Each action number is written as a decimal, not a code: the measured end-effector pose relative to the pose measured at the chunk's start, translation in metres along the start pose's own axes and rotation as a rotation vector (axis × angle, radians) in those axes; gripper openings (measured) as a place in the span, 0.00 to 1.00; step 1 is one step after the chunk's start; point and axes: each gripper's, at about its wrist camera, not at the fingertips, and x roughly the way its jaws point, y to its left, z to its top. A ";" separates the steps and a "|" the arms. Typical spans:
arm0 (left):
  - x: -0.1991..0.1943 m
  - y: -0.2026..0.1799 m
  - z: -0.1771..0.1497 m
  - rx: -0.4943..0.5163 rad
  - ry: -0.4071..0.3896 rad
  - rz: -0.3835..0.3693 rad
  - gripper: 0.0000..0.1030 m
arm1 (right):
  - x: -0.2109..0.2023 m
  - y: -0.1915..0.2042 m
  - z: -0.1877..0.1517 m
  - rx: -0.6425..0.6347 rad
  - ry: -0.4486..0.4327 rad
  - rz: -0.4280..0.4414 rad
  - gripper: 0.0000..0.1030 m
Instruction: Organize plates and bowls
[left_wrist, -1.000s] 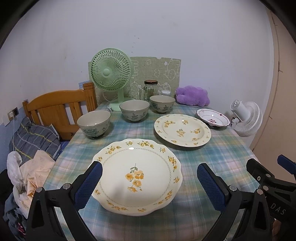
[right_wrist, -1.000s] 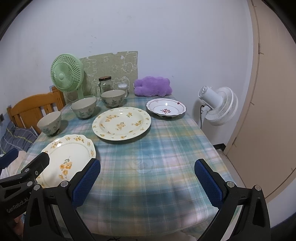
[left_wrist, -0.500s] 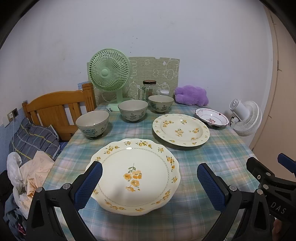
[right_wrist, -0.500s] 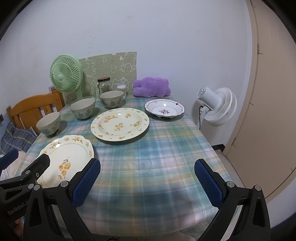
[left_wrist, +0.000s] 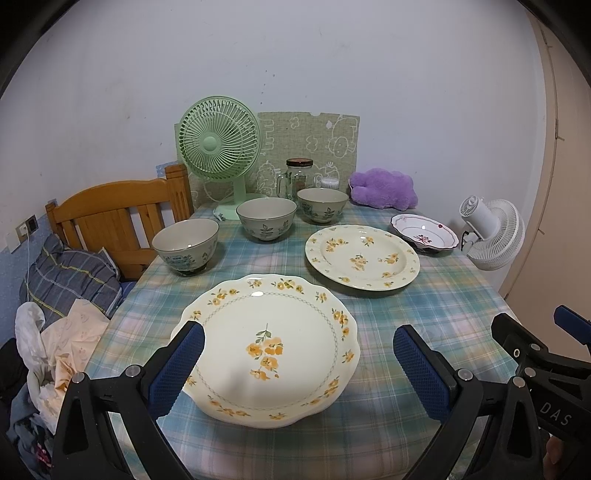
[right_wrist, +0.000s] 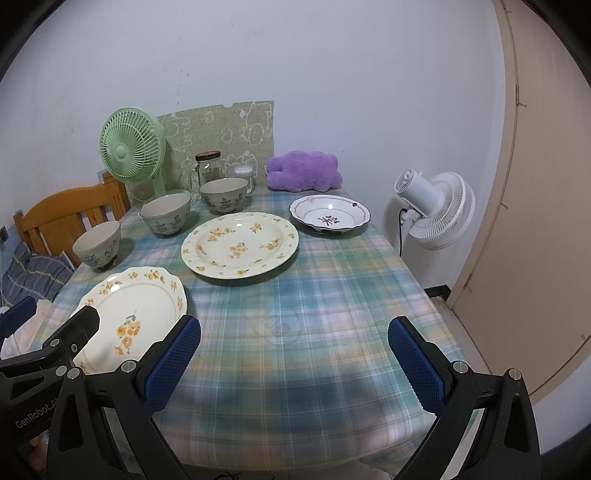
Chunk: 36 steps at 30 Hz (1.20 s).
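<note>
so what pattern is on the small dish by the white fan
White dish with a dark red flower and wavy red rim line; clearest in the right wrist view.

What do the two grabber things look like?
Both are matching black plastic frames with small silver bolts. The left gripper and the right gripper each have two fingers padded in bumpy blue rubber. White lettering on the left one's side reads "GenRobot"; the right one's shows "DAS". No cables or sleeves show.

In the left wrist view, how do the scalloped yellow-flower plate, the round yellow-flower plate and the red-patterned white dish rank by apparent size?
1. Scalloped yellow-flower plate, though it lies nearest the camera.
2. Round yellow-flower plate.
3. Red-patterned white dish, farthest away.
</note>
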 end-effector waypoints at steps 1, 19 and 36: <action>0.000 0.000 0.000 0.000 0.000 -0.001 1.00 | 0.000 -0.001 0.000 -0.001 0.000 0.000 0.99; 0.014 0.015 0.009 -0.013 0.050 0.057 0.99 | 0.017 0.008 0.010 -0.006 0.040 0.044 0.99; 0.078 0.078 0.039 0.041 0.146 0.044 0.94 | 0.073 0.084 0.040 0.018 0.120 0.023 0.99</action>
